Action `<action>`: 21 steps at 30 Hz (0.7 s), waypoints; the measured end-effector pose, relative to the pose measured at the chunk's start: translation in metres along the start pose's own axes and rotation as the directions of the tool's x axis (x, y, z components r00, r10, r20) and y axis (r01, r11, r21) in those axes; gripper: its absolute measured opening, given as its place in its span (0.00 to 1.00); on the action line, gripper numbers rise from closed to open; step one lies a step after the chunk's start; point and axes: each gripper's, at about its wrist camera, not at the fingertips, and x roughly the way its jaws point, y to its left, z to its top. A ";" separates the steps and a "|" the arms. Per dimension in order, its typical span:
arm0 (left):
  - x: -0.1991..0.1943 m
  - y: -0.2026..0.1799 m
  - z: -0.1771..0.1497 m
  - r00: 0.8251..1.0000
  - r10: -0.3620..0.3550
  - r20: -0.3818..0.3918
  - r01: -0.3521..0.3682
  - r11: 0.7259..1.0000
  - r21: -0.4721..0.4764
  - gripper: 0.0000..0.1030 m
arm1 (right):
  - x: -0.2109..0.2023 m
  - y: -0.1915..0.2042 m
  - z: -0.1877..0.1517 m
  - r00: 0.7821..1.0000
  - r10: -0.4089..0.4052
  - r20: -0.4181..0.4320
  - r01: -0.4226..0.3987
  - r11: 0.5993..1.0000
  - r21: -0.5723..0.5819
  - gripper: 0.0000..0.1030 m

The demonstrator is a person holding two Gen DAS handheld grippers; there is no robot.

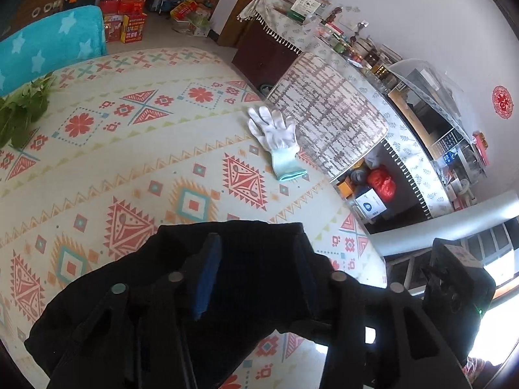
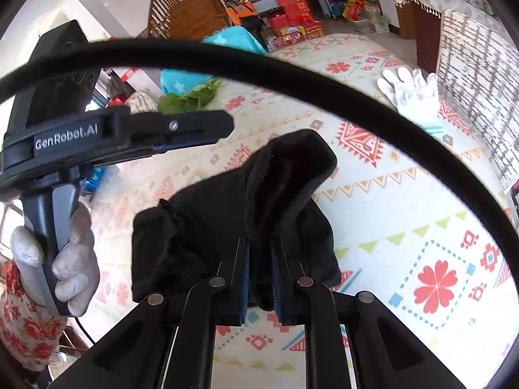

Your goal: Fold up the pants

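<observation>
right gripper (image 2: 260, 278) clamps a raised fold of the black pants (image 2: 233, 227) above the patterned table (image 2: 405, 201) | only the right view shows the gloved hand (image 2: 58, 259) | left gripper (image 1: 256, 272) sits over the pants, fingers apart, grip unclear | white glove (image 1: 275, 139) lies near the table's far edge

A cream tablecloth with red and teal geometric motifs (image 1: 136, 149) fills the middle of the left wrist view. At upper left sits a turquoise star-printed blanket (image 1: 48, 45), with stacked red gift boxes (image 1: 129, 6) on the pale floor behind it. A white wall with red paper-cut medallions (image 1: 502, 101) spans the upper right, above a long cluttered counter draped in leaf-print cloth (image 1: 408, 142). Bright daylight glares at lower right.
</observation>
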 end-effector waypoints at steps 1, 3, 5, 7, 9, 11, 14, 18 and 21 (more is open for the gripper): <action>0.004 -0.001 0.001 1.000 -0.011 -0.009 0.011 1.000 -0.003 0.45 | 0.002 0.000 -0.001 1.000 -0.006 0.001 0.006 1.000 0.005 0.13; 0.016 -0.010 0.005 0.999 -0.023 -0.024 0.023 1.000 0.011 0.50 | -0.003 -0.002 -0.007 1.000 -0.004 0.006 0.004 1.000 0.013 0.13; 0.028 -0.023 0.009 0.999 -0.003 -0.038 0.005 0.999 0.054 0.57 | -0.002 -0.003 -0.008 1.000 -0.001 0.012 0.001 1.000 0.017 0.13; 0.041 -0.035 0.010 0.998 0.025 -0.065 -0.019 0.996 0.093 0.57 | -0.003 -0.003 -0.011 1.000 0.002 0.017 -0.002 1.000 0.013 0.13; 0.061 -0.045 0.010 0.989 0.099 -0.112 -0.082 0.987 0.141 0.57 | -0.001 -0.003 -0.012 1.000 0.012 0.016 -0.012 1.000 0.012 0.13; 0.076 -0.047 0.007 0.978 0.146 -0.151 -0.118 0.977 0.176 0.23 | 0.001 -0.006 -0.014 1.000 0.019 0.012 -0.019 1.000 0.016 0.13; 0.080 -0.043 0.003 0.975 0.137 -0.174 -0.108 0.980 0.167 0.15 | 0.003 -0.011 -0.014 0.999 0.043 0.000 -0.043 0.998 0.037 0.13; 0.049 -0.035 0.005 0.987 0.106 -0.123 -0.089 0.986 0.138 0.09 | 0.005 -0.009 -0.010 0.998 0.057 -0.018 -0.057 0.998 0.020 0.13; 0.015 -0.019 0.004 0.994 0.086 -0.074 -0.079 0.993 0.090 0.07 | 0.009 0.000 -0.005 0.996 0.079 -0.031 -0.079 0.997 0.007 0.13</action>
